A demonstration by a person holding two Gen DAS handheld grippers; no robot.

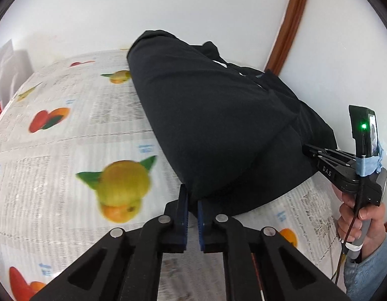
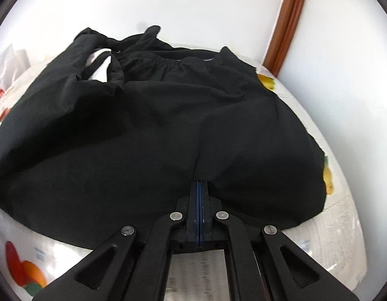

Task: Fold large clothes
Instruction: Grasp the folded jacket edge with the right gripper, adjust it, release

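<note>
- White wall [image 1: 168,5] behind, plain, evenly lit, no hard shadows.
- Brown wooden trim [image 1: 291,22] runs up the wall at right, curved by the lens.
- Table cover [image 1: 68,150]: newsprint pattern with fruit prints, glossy.
- Pale bags or packaging [image 1: 8,67] at far left by the wall, blurred.

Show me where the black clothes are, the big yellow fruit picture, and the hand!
black clothes [image 2: 156,130], right wrist view, middle of the spread cloth.
yellow fruit picture [image 1: 124,183], left wrist view, middle of the yellow fruit printed on the table cover.
hand [image 1: 356,222], left wrist view, fingers wrapped round the other claw's handle.
</note>
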